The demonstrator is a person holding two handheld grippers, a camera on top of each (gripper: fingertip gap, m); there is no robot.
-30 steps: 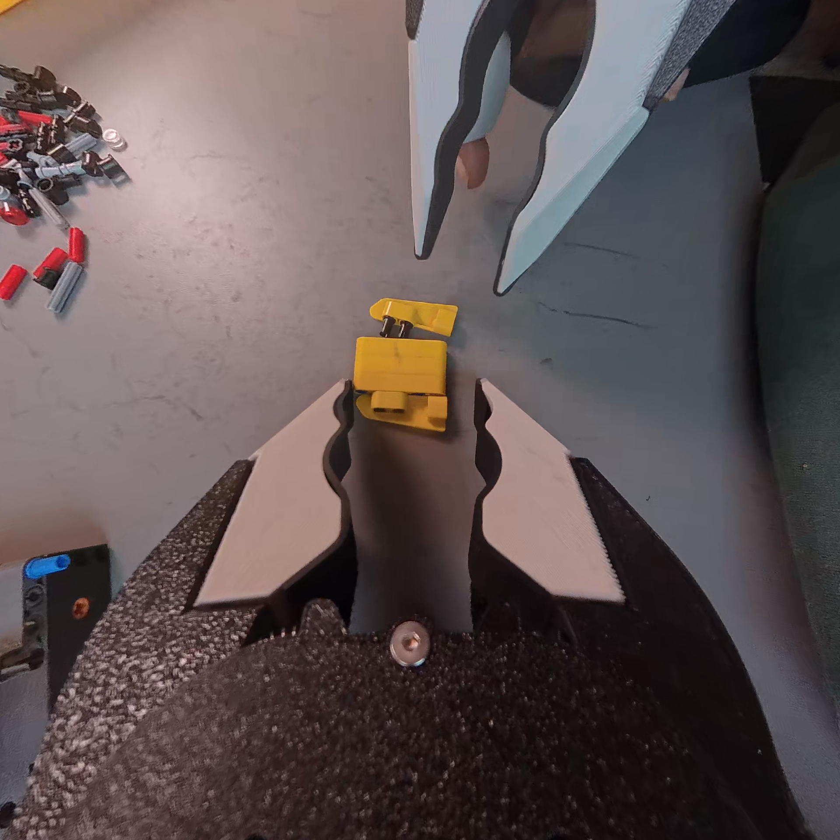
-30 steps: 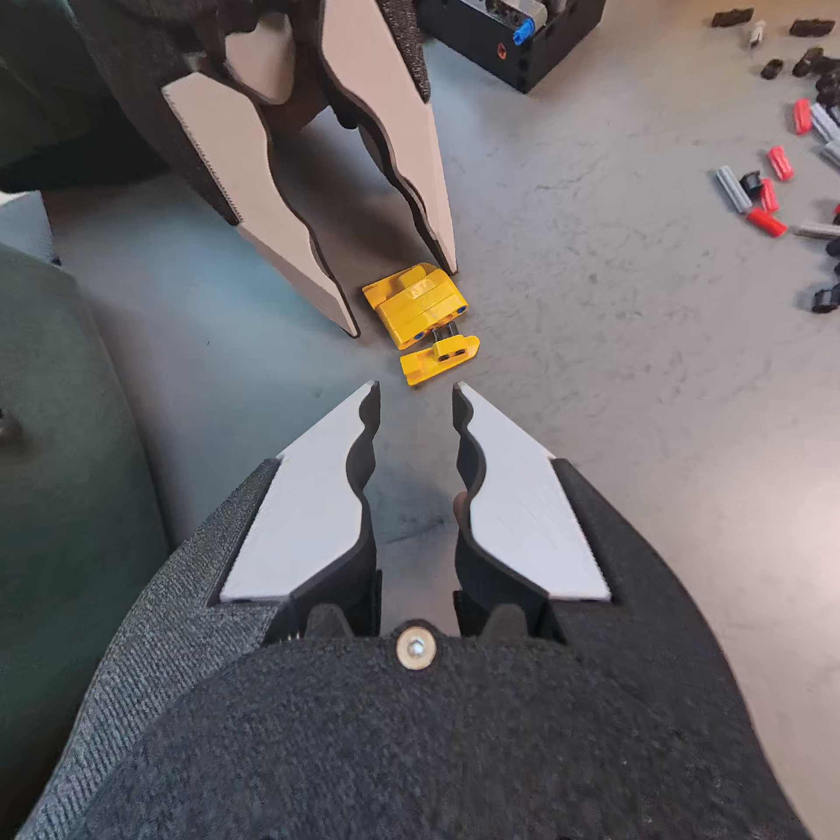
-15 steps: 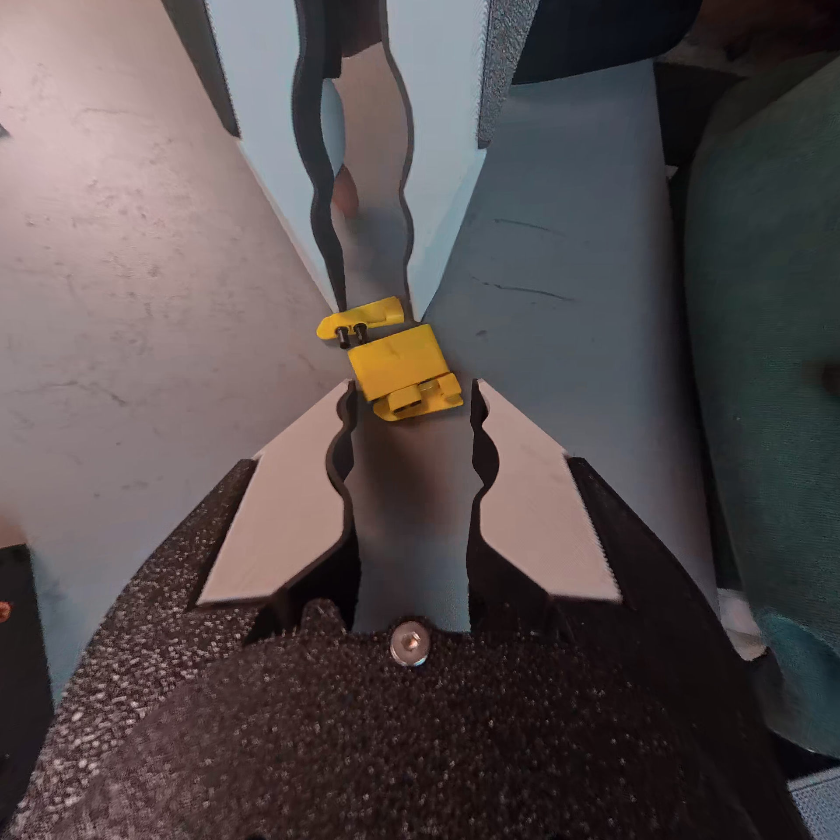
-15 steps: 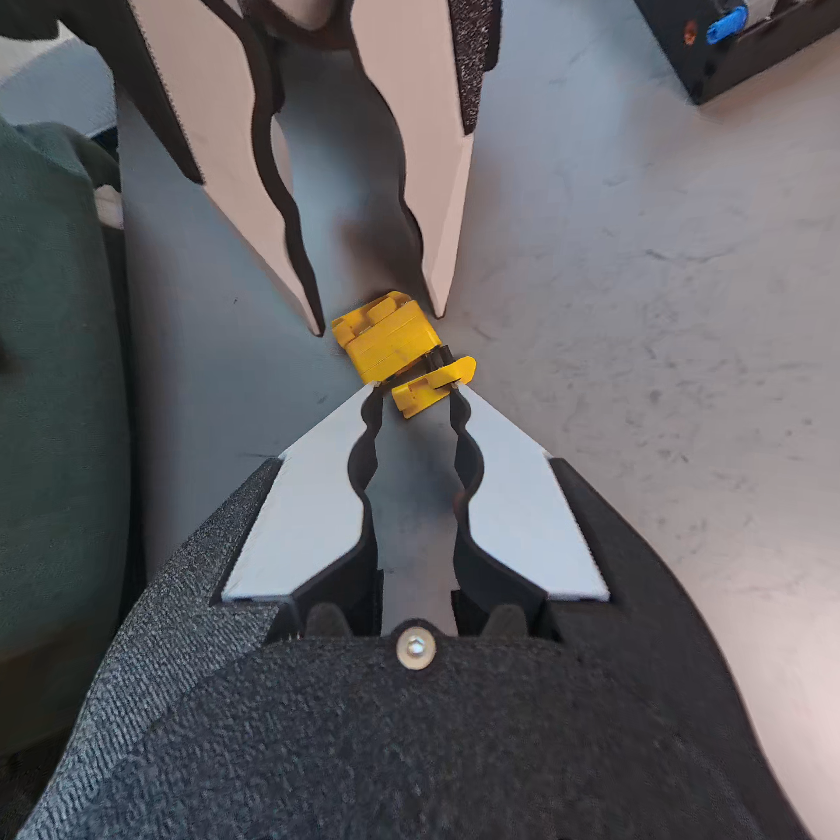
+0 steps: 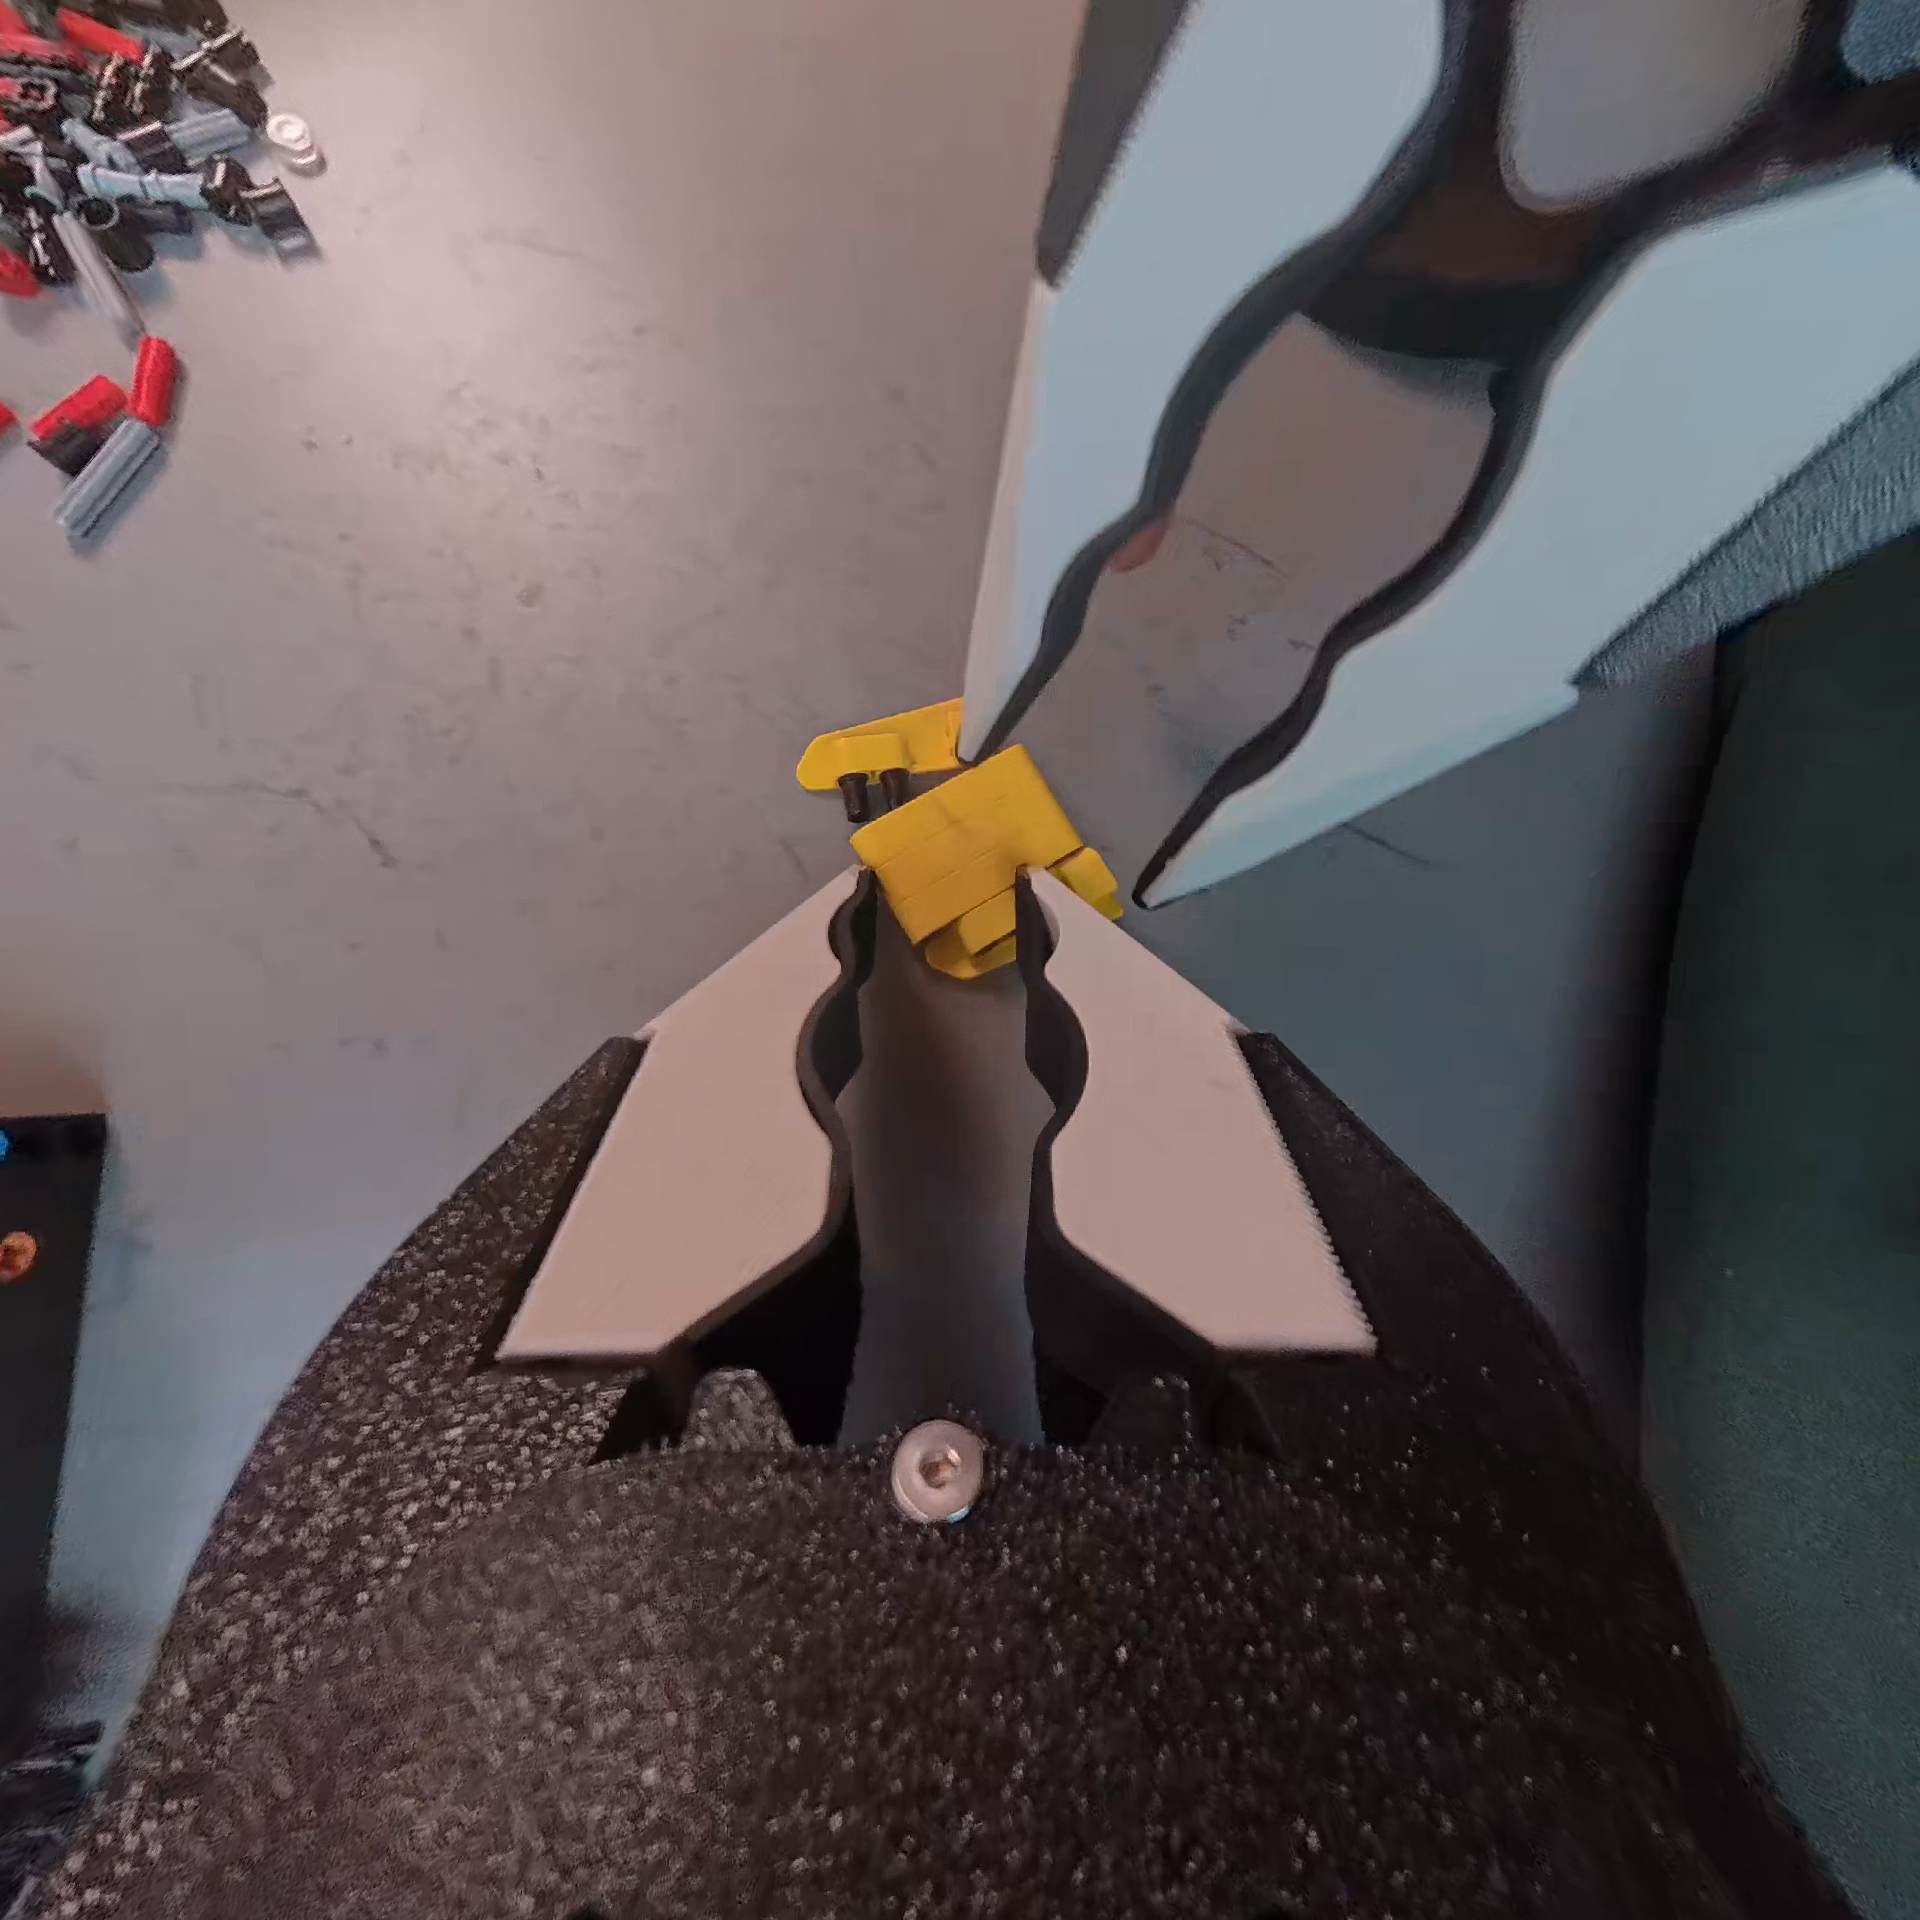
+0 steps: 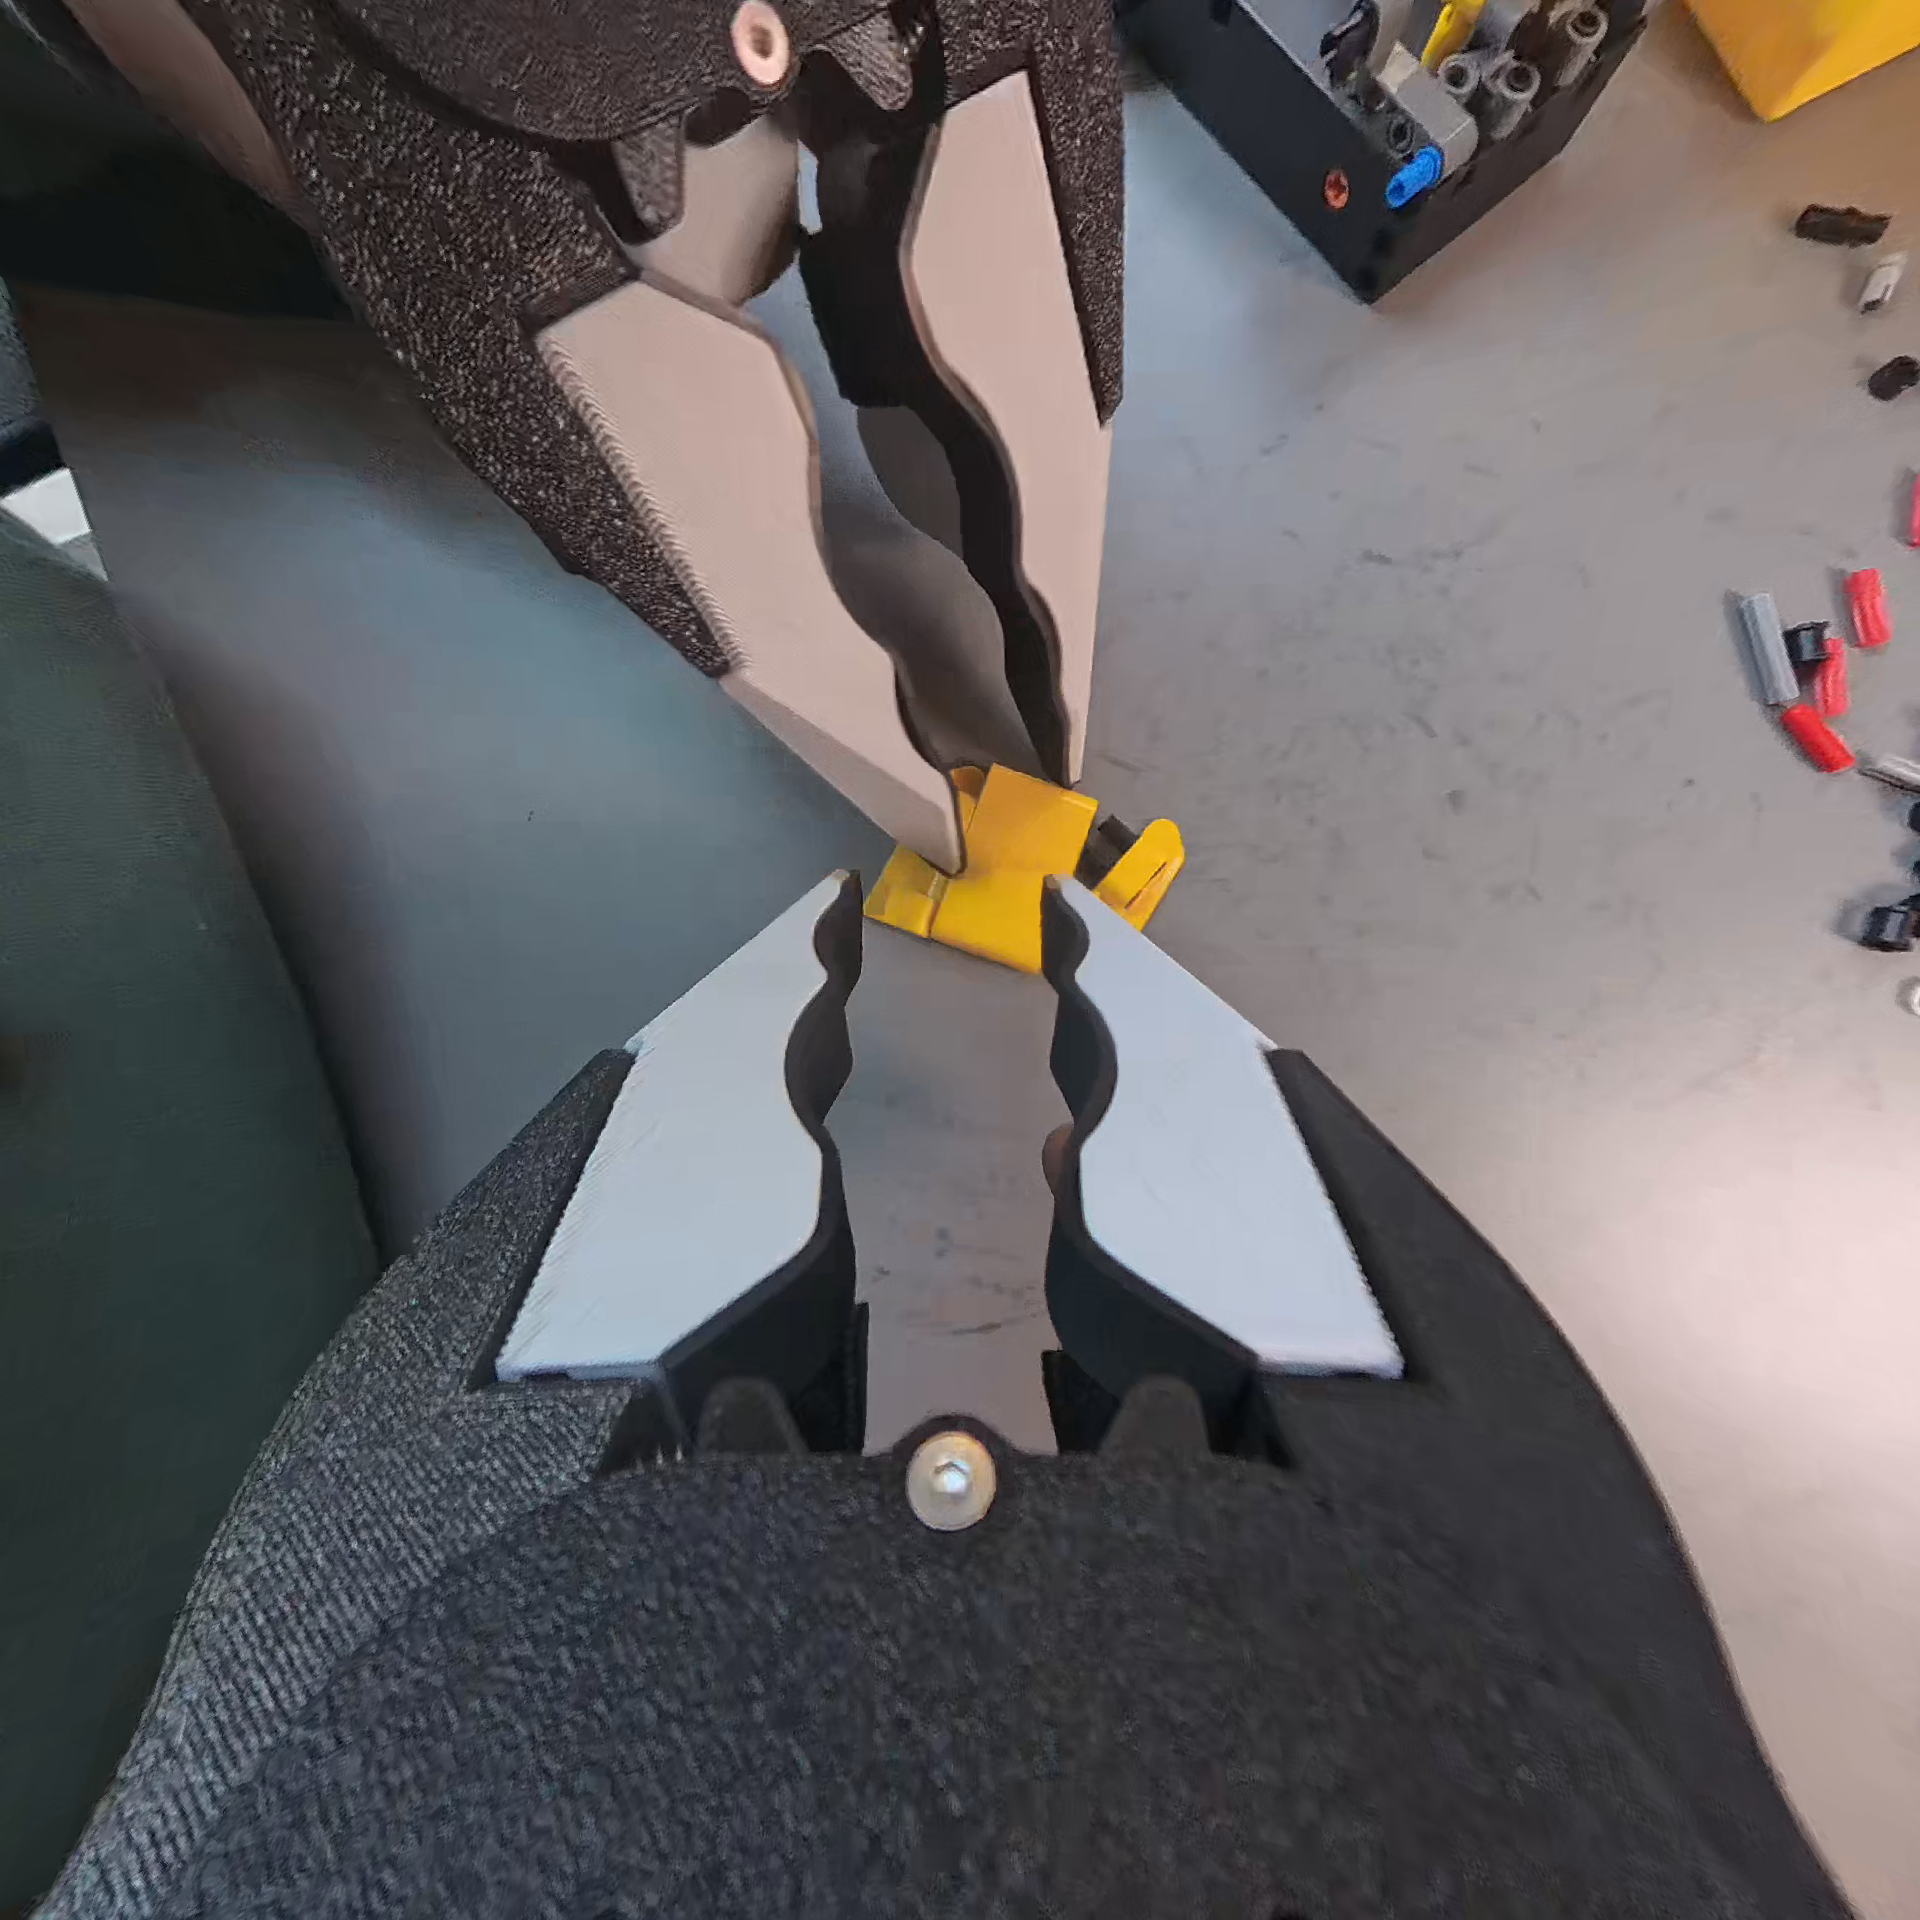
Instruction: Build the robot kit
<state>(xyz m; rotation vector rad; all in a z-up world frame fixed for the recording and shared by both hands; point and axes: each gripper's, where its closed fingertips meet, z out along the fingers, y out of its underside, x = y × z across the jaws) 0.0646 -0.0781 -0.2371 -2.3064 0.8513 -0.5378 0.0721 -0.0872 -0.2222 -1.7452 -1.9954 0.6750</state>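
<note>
A small yellow brick assembly [image 5: 961, 847] lies on the grey table [image 5: 520, 623]: a block with a thin yellow flap [image 5: 883, 753] joined by two black pins. My left gripper [image 5: 942, 881] is shut on the near end of the block. My right gripper [image 5: 1055, 821] comes from the far right, open, its tips straddling the assembly's far end, one tip at the flap. In the right wrist view the assembly [image 6: 997, 904] sits at my right gripper's [image 6: 951, 883] tips, and the left gripper [image 6: 1013, 821] clamps it from above.
A pile of small red, grey and black pins [image 5: 125, 187] lies far left, also in the right wrist view [image 6: 1813, 665]. A black box with parts [image 6: 1382, 135] and a yellow object [image 6: 1808, 42] stand behind. A dark green cushion [image 5: 1787, 1143] borders the table. The grippers are tip to tip, or close to it.
My left gripper's jaws have closed onto the yellow block. My right gripper has moved in from farther back until its tips straddle the assembly. The assembly has turned a little.
</note>
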